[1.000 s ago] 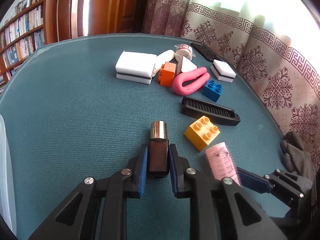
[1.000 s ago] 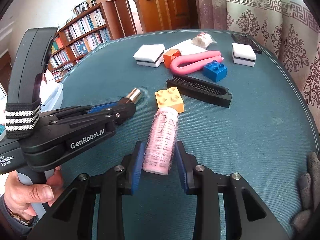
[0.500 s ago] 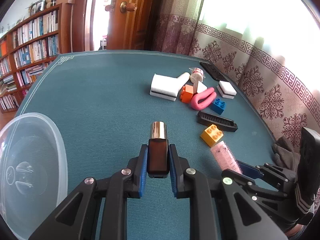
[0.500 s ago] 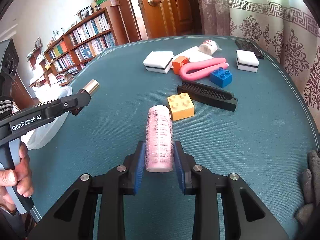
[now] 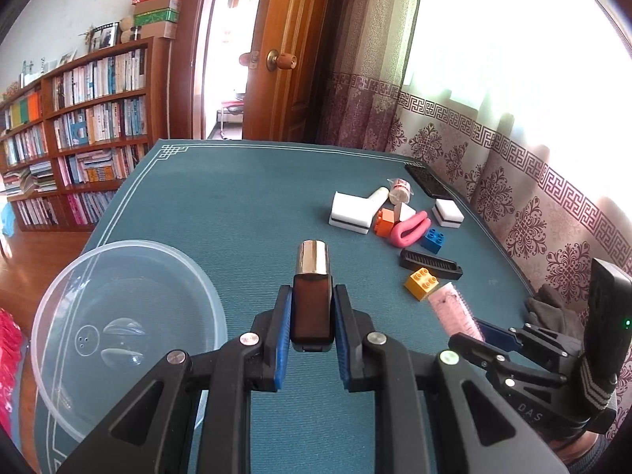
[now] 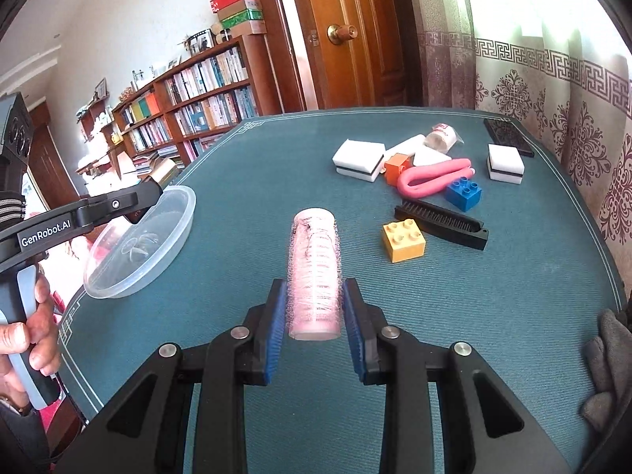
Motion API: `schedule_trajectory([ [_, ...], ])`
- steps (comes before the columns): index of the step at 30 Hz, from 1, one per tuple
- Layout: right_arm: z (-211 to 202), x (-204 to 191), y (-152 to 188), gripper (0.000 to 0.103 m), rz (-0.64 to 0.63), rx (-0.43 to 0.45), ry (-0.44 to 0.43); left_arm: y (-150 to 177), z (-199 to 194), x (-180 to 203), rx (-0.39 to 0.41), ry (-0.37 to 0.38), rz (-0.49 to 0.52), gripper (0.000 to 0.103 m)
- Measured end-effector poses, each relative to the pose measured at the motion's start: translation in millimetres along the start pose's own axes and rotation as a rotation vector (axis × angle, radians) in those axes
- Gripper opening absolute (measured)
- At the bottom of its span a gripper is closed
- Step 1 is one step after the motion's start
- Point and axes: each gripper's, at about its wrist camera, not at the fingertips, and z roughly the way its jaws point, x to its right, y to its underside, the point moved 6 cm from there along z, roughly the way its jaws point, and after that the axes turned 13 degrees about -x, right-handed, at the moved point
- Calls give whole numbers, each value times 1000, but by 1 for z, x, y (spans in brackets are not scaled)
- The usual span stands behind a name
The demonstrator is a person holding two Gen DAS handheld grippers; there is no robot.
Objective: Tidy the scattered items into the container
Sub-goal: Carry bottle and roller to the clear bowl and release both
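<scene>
both views are brightly lit by daylight entering through the curtain at two o'clock, where the left wrist picture is blown out to plain white. glare is caught on the metal cap of the bottle and the clear container. straight lines are bent by fisheye distortion, and dark vignetting is seen at every corner. focus is kept sharp throughout.

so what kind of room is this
Most likely a home study or living room: a wooden bookshelf packed with books, a panelled wooden door with a round brass knob, and patterned curtains beside a table with a teal cover.
</scene>
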Motion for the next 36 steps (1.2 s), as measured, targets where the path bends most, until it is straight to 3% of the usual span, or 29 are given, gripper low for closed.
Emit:
schedule_trajectory([
  [8, 9, -24, -7, 31, -20, -8, -39, 14, -6, -65, 0, -69, -124, 22],
  [14, 19, -64, -27, 31, -31, -12, -143, 27, -5, -110, -12, -124, -207, 22],
  [24, 50, -149, -53, 31, -164, -41, -194, 47, 3, -154, -37, -162, -256, 23],
  [33, 88, -174, -63, 32, -169, -101, -204, 55, 8, -174, -52, -171, -290, 23],
  [35, 94, -173, -66, 38, -167, -116, -214, 56, 9, -176, -54, -172, -300, 42],
  [36, 96, -172, -67, 46, -164, -117, -214, 56, 8, -176, -48, -178, -304, 67],
])
